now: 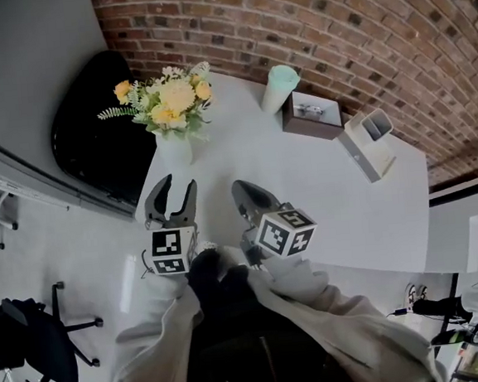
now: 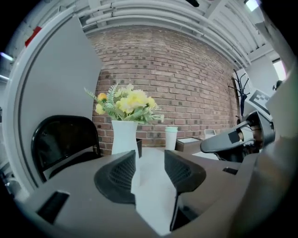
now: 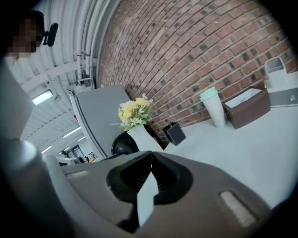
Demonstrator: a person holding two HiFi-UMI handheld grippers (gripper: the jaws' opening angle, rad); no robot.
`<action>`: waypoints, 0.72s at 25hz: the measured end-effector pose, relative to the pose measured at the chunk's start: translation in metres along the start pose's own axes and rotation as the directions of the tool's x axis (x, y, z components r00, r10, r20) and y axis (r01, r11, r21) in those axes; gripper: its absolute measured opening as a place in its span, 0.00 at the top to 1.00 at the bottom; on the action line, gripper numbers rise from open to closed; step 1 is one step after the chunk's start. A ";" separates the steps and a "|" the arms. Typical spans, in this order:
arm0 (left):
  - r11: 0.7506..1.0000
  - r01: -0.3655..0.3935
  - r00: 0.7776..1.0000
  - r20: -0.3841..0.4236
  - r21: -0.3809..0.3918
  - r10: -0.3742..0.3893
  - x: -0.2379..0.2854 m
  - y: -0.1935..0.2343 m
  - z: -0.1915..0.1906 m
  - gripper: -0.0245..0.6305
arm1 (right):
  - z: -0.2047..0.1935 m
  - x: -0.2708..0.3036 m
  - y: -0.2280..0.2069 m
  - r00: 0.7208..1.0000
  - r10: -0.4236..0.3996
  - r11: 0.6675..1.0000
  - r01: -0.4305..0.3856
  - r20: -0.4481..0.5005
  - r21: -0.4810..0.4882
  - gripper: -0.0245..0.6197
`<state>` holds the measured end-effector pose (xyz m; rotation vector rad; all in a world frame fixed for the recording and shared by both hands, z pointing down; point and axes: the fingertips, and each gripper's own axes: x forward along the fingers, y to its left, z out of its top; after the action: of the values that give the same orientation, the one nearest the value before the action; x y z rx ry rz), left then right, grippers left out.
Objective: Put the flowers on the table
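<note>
Standing in a white vase [image 1: 174, 147], the flowers [image 1: 170, 100] are sitting at the table's [image 1: 321, 179] far left corner; placing looks done. Left gripper [image 1: 179, 183] is hovering half-open, empty; right gripper [image 1: 239, 187] closed, empty. Next: keeping clear.

The brick wall [image 1: 332, 20] looks rough, the table [image 1: 330, 186] smooth and matt, the chair [image 1: 92, 132] glossy.

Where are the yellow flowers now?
The flowers stand in a white vase on the table, at its left corner in the head view, beside the black chair.
</note>
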<state>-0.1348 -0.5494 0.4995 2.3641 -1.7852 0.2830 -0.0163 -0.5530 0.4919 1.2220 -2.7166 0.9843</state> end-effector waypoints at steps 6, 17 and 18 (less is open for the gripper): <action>1.000 0.024 1.000 -0.013 -0.011 -0.024 -0.031 -0.046 -0.007 0.92 | -0.012 -0.045 -0.001 0.999 -0.028 1.000 0.029 0.029 -0.010 0.96; 0.992 0.093 0.995 -0.027 -0.081 -0.096 -0.078 -0.105 -0.028 0.96 | -0.053 -0.095 0.024 1.000 0.002 0.996 0.001 0.024 -0.086 0.96; 0.992 0.093 0.995 -0.029 -0.085 -0.095 -0.080 -0.108 -0.031 0.96 | -0.057 -0.098 0.026 1.000 0.005 0.996 -0.003 0.020 -0.092 0.96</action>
<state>-0.0541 -0.4378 0.5079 2.3626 -1.6326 0.2287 0.0212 -0.4429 0.4995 1.2176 -2.7466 0.8411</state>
